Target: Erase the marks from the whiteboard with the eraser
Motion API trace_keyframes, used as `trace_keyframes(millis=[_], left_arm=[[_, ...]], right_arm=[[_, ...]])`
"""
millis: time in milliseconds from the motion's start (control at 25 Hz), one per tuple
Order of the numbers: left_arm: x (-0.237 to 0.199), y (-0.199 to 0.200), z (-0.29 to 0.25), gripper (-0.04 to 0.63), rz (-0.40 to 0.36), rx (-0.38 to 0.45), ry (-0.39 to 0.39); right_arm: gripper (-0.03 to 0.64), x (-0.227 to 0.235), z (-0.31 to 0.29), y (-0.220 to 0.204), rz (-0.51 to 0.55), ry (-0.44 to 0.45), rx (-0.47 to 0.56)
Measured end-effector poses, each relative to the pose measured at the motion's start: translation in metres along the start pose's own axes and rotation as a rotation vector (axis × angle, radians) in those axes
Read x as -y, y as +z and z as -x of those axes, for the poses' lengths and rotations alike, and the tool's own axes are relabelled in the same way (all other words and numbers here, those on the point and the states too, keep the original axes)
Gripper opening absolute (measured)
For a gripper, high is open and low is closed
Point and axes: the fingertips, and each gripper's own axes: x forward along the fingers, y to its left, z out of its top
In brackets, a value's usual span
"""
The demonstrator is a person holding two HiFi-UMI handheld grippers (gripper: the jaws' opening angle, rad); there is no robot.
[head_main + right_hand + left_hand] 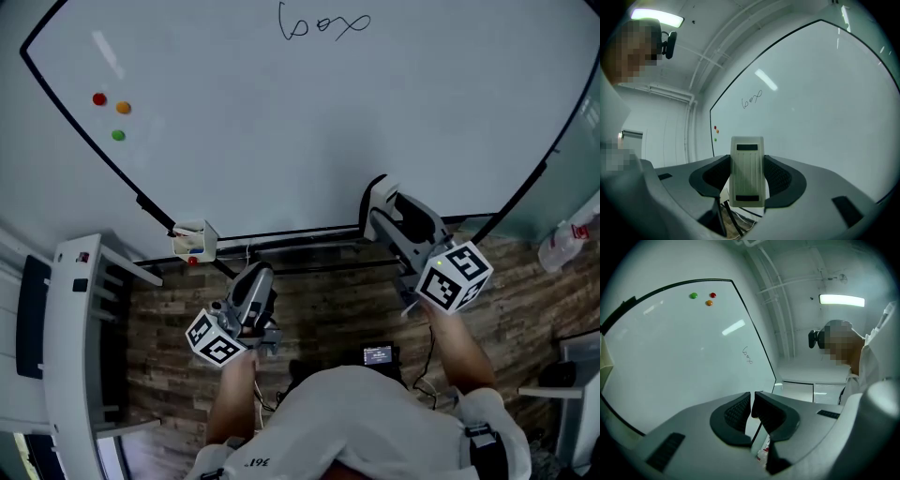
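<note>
The whiteboard [309, 131] fills the upper head view, with a black handwritten mark [323, 23] near its top edge. The same mark shows small in the left gripper view [747, 355] and the right gripper view [751, 100]. My right gripper [377, 202] is shut on the white eraser [747, 171], which stands upright between the jaws, close to the board's lower edge and well below the mark. My left gripper [261, 272] hangs lower left of it, off the board, shut [752, 401] with nothing between its pads.
Red, orange and green magnets [112, 112] sit on the board's left side. A small tray [194, 241] hangs at the board's bottom rail. A white rack [80, 337] stands at left, and a spray bottle [567, 239] at right. A small device [378, 354] lies on the wooden floor.
</note>
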Motion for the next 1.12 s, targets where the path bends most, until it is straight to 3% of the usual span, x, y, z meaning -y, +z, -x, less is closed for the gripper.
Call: trace_keyframes(millis=[360,760,1120], left_arm=[[-0.018,0.035,-0.01,0.032,-0.037,-0.046,-0.051],[-0.024,0.082,-0.008,0.032,-0.097,-0.035,-0.089],[-0.037,0.124,0.003,0.032,-0.14,-0.012,-0.054]], right_arm=[[0.242,-0.016,-0.03,0.017,0.045,-0.049,0.038],[0.242,-0.053,-0.079,0.062,0.155,-0.06,0.069],[0.242,-0.099,-0.147,0.101,0.279,-0.033,0.068]])
